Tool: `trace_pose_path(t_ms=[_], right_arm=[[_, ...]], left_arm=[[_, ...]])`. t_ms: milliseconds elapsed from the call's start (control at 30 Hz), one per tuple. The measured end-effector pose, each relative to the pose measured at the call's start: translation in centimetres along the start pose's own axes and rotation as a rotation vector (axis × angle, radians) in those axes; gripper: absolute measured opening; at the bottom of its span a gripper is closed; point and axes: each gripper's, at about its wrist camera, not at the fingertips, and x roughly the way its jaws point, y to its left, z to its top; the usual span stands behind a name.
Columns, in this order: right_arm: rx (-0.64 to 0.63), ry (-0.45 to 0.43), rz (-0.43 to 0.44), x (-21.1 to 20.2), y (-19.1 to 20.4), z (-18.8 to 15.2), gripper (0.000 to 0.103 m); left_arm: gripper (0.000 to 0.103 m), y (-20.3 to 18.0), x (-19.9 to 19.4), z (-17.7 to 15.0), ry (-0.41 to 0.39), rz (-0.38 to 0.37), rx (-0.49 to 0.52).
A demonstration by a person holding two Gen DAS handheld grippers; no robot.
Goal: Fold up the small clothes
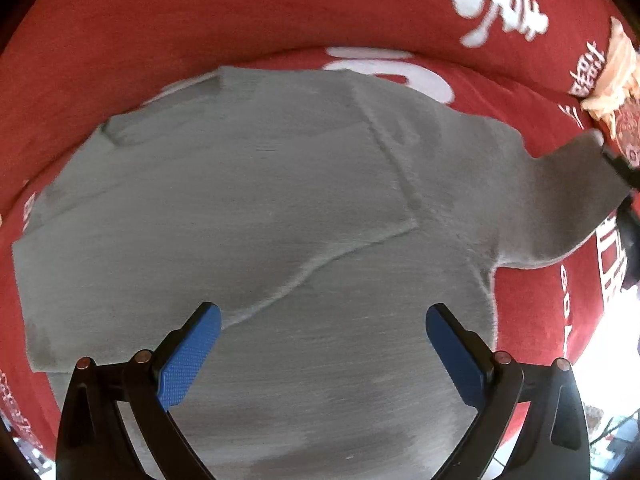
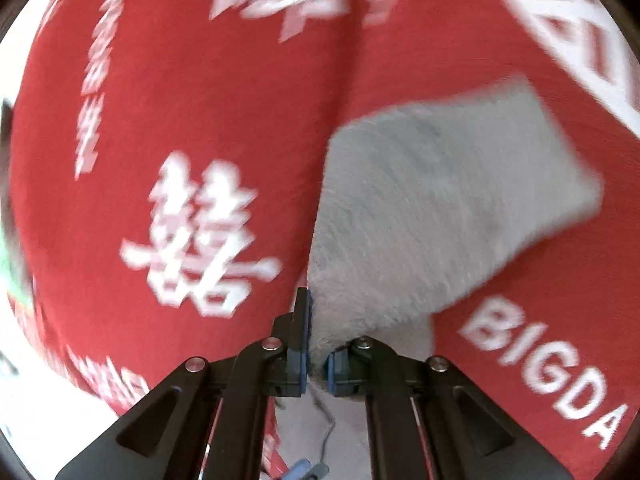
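A small grey T-shirt [image 1: 260, 208] lies spread on a red cloth with white lettering [image 1: 140, 40]. Straight above the shirt's body hangs my left gripper [image 1: 322, 330], open, its blue pads wide apart with nothing between them. At the right edge of the left wrist view the shirt's sleeve [image 1: 576, 184] is pulled up to a point. In the right wrist view my right gripper [image 2: 316, 340] is shut on that grey sleeve [image 2: 440, 200], whose cloth fans out ahead and to the right of the jaws. The picture there is blurred.
A peach-coloured bundle of cloth [image 1: 616, 76] lies on the red cover at the far right. White printed characters [image 2: 196, 236] mark the cover left of the sleeve. Bright floor shows past the cover's edge [image 1: 608, 344] at lower right.
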Motion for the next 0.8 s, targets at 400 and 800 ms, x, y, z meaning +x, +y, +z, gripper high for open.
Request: trace_pose_path(t_ms=[400,800], right_arm=[[-0.637,0.358,-0.144,14.2,14.1,-16.1,0.007],[-0.477,0.499,-0.339,19.0,8.5,-21.8,0.039]], left_arm=[[0.103,12.2,-3.9,-2.2,-0.069,0.049,-0.175],[0.103,20.6,-3.9,-5.3,-0.077,0.047,-0.332]])
